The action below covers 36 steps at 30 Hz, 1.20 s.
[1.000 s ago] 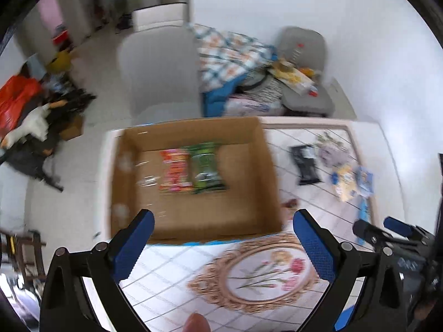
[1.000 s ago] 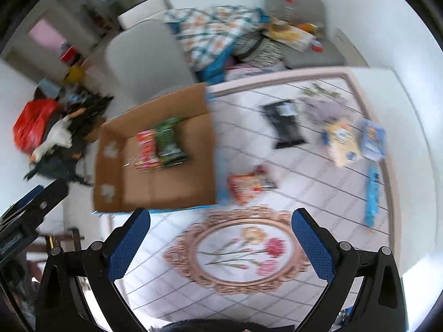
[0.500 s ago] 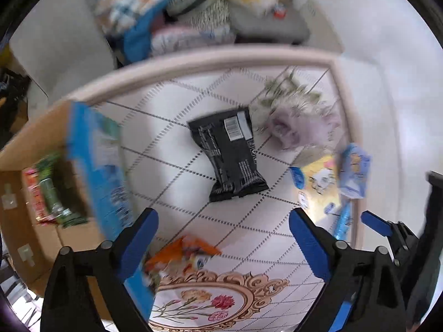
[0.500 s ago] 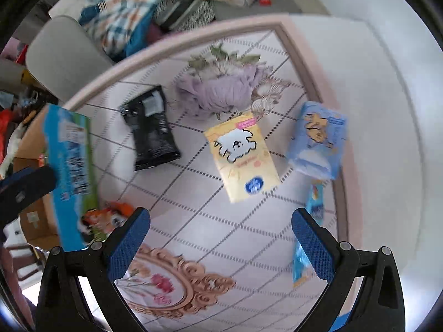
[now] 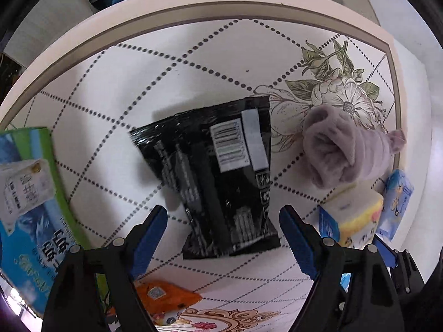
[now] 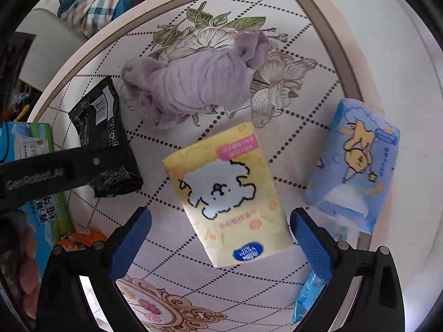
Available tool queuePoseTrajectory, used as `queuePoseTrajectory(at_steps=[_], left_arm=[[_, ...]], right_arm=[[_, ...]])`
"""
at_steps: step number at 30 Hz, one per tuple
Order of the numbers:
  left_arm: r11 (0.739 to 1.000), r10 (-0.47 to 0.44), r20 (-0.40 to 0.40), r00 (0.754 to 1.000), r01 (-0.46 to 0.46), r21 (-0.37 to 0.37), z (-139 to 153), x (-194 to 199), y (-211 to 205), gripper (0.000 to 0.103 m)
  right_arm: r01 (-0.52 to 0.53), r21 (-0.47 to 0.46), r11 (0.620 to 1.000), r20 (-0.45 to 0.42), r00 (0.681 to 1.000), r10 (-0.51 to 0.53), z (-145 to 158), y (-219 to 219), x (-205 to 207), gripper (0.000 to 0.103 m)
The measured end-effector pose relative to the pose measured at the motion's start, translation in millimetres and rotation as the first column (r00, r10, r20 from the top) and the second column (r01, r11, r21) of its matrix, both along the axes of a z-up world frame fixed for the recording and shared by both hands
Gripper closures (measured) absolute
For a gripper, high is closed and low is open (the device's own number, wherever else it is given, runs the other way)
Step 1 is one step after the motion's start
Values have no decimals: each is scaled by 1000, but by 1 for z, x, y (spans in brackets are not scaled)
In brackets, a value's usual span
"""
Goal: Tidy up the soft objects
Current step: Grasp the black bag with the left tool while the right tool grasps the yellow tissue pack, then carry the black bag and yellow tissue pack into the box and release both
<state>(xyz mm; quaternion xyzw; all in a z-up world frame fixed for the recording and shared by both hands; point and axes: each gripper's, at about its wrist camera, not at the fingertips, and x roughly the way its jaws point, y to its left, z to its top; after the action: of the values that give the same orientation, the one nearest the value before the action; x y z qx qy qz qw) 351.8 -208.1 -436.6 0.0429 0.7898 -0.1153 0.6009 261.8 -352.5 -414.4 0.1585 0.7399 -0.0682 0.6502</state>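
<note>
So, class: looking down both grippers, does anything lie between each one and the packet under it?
Nothing visible does. The left gripper has been closing, its jaws either side of the black packet with no contact visible. The right gripper is open over the yellow tissue pack. The purple cloth lies beyond both.

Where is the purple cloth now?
In the right wrist view, the purple cloth lies on the table's flower print, beyond the yellow tissue pack, right of the black packet.

Patterned table (image 5: 193,55) bears black packet (image 5: 216,177); lilac sock (image 6: 199,83); yellow tissues (image 6: 229,193).
</note>
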Motion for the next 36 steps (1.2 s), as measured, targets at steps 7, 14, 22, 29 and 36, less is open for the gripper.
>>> queuePoseTrajectory(at_steps=[7, 14, 22, 29, 36], left_arm=[[998, -59, 36, 998, 58, 31, 2, -6, -14, 49], [994, -107, 112, 988, 102, 50, 19, -25, -26, 54], [995, -85, 198, 976, 94, -37, 72, -62, -9, 56], [984, -28, 328, 944, 83, -157, 165, -72, 47, 56], [977, 53, 434, 899, 43, -207, 243, -75, 150, 56]], right_arm=[[2, -12, 1000, -36, 999, -2, -16, -4, 5, 11], [20, -15, 1000, -69, 997, -21, -25, -9, 3, 33], [65, 2, 998, -6, 998, -65, 4, -2, -23, 36], [52, 40, 998, 123, 991, -57, 78, 23, -45, 36], [-16, 108, 994, 238, 971, -11, 153, 90, -45, 36]])
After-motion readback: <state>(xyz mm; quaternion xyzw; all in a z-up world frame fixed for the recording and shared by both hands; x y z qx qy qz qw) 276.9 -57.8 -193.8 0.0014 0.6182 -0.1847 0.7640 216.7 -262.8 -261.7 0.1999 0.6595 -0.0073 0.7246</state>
